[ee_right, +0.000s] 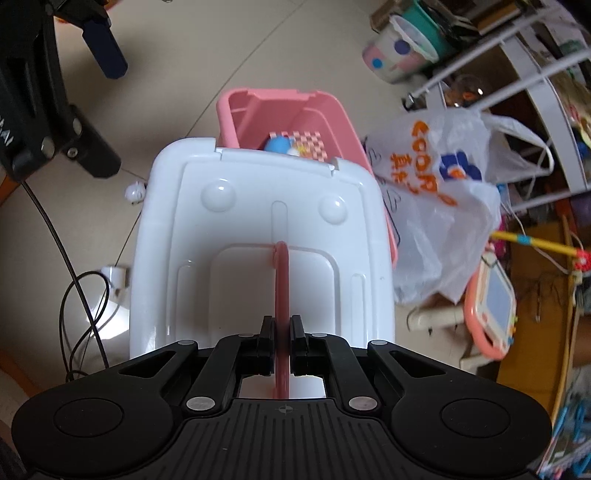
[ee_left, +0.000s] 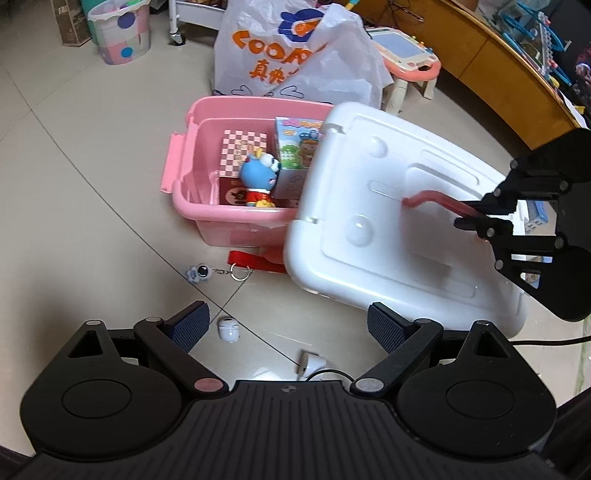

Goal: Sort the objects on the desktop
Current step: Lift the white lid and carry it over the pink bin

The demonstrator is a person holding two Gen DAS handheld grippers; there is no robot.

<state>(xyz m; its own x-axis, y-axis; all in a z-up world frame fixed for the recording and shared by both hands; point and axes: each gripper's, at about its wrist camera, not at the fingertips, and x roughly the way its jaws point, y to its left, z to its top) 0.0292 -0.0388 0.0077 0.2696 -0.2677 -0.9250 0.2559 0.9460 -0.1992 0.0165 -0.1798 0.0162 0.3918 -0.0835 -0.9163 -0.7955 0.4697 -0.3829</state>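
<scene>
A pink storage bin (ee_left: 184, 206) stands on the tiled floor and holds a blue toy figure (ee_left: 258, 173), a checkered box (ee_left: 242, 147) and a cartoon box (ee_left: 295, 147). Its white lid (ee_left: 399, 221) hangs tilted over the bin's right part, carried by its pink handle (ee_left: 432, 197). My right gripper (ee_right: 282, 332) is shut on that pink handle (ee_right: 281, 280), with the white lid (ee_right: 258, 221) below and the pink bin (ee_right: 266, 107) beyond. My left gripper (ee_left: 288, 325) stands open above the floor with nothing between its fingers.
On the floor near the bin lie a keychain with a red strap (ee_left: 229, 271), a small white earbud case (ee_left: 229, 328) and a white charger with a black cable (ee_left: 310, 363). Behind stand a white plastic bag (ee_left: 295, 55), a pink drawing toy (ee_left: 402, 51) and a dotted bucket (ee_left: 122, 33).
</scene>
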